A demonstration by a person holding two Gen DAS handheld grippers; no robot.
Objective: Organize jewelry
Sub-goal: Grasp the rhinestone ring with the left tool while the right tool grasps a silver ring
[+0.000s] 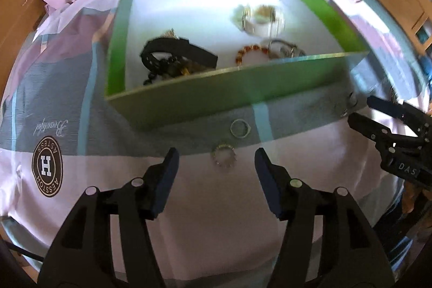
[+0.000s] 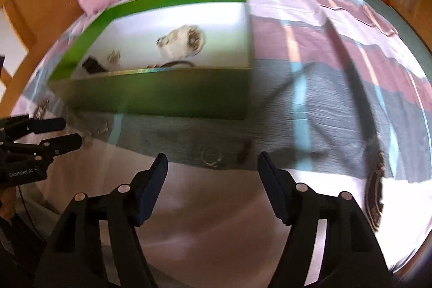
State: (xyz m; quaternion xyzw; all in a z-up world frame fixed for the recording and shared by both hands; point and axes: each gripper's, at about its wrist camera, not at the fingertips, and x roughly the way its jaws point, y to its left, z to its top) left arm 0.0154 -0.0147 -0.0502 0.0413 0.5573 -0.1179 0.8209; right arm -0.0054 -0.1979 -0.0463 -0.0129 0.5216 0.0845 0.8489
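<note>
Reaching down toward loose pieces on the bedspread, both tongs empty. Left gripper wide, nothing between its pads, a small spiky ring lying just ahead of the gap at lower centre of the left view; a second, plain ring a little farther up, near the foot of the green box. Right gripper likewise wide and holding nothing, a small metal ring on the grey band of cloth just beyond its tips, a dark smudge beside it too blurred to name. Green box in the upper middle of both views, already holding a black strap, an amber bead bracelet and some pale pieces toward the far right corner. Judged step — mid-collection, with several items boxed and a few small rings not yet picked up. Next move, by the look of it: lowering each pair of tips to straddle its ring, closing gently, since thin rings flat on soft cloth may slip or take a fold of fabric with them — then lifting over the near wall of the box. Heavy motion blur in the right view, so fine detail there uncertain.
</note>
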